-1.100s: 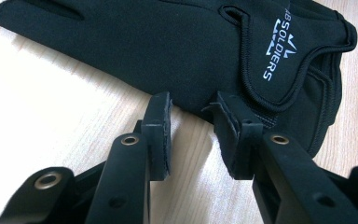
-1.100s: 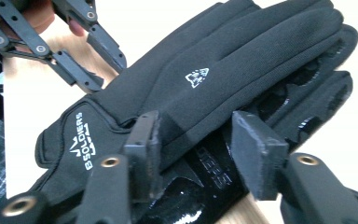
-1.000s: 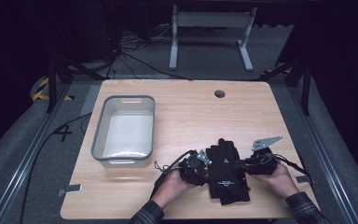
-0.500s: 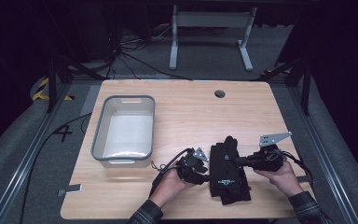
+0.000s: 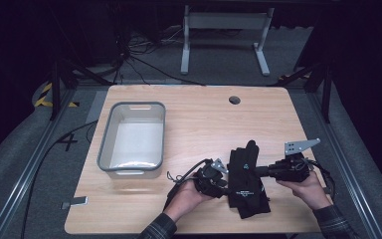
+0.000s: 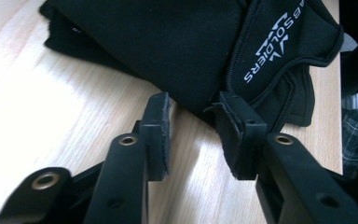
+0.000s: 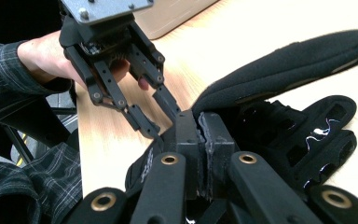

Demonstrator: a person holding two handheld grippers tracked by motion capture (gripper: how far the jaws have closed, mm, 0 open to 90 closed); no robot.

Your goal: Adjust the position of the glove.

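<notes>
Right gripper [image 7: 200,140] jaws clamped tight on the black glove [image 5: 246,179], left gripper [image 6: 193,126] jaws apart at its edge on the tabletop [image 5: 204,114].

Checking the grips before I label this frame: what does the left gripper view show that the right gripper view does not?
Left gripper view alone: white lettering on the black glove and the left gripper open, wood showing between its jaws. Right gripper view alone: the right gripper shut on a fold of glove, plus the bearing hand in a plaid sleeve. Both: the glove on the wooden table.
</notes>
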